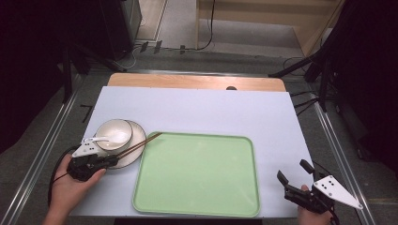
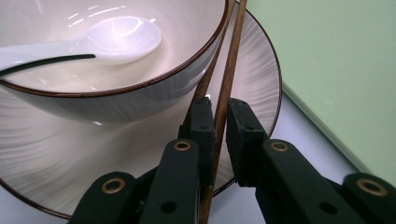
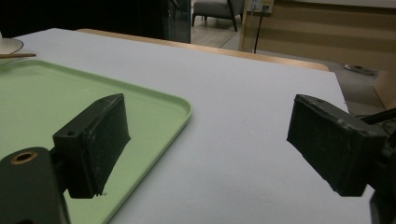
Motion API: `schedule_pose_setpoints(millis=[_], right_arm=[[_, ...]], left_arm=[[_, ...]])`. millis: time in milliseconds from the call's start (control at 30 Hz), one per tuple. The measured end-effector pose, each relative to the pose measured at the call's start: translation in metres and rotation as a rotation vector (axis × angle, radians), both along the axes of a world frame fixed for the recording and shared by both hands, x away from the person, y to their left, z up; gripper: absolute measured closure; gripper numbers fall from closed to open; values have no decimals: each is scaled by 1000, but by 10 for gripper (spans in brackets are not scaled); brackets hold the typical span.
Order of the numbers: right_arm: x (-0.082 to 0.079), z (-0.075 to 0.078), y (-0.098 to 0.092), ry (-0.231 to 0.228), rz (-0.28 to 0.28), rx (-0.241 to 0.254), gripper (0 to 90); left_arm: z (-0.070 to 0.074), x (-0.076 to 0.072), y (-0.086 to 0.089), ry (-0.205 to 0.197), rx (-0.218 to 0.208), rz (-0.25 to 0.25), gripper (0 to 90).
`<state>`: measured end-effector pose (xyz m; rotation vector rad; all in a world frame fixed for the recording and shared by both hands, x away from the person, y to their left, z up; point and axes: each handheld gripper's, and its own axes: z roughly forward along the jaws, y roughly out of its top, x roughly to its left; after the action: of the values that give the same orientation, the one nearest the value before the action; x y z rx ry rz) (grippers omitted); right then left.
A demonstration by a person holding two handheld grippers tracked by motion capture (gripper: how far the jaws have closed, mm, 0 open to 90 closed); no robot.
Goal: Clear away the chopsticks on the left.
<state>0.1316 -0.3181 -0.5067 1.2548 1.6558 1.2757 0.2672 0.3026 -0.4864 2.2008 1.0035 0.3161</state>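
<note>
The left gripper (image 2: 219, 123) pinches the chopsticks (image 2: 223, 88) that lean on the plate (image 2: 254, 93) by the bowl (image 2: 140, 95), maybe to lift them. The right gripper (image 3: 208, 140) waits wide open.

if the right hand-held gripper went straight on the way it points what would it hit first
Probably nothing soon. The right hand-held gripper, jaws wide open, points across bare white table, with the green tray off to one side. The way looks free to the table's far edge, though depth is hard to judge.
</note>
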Motion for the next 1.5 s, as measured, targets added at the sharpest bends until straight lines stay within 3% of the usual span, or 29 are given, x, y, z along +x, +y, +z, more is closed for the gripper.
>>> schedule_pose_setpoints(millis=[233, 833, 1100, 1133, 1267, 1500], right_arm=[[-1, 0, 0, 2, -5, 2, 131], [-2, 1, -1, -2, -7, 1, 131], [-2, 1, 0, -7, -6, -5, 131], [-2, 1, 0, -6, -7, -5, 131], [-2, 1, 0, -7, -8, -3, 131], [-2, 1, 0, -8, -10, -3, 131]], left_arm=[[-3, 0, -1, 5, -9, -24, 826], [-6, -2, -4, -32, 28, -65, 857], [7, -10, -7, -62, -37, -58, 857], [11, -12, -10, -70, -60, -58, 857], [16, -16, -18, -79, -85, -58, 857], [17, -23, -43, -57, -134, -74, 857]])
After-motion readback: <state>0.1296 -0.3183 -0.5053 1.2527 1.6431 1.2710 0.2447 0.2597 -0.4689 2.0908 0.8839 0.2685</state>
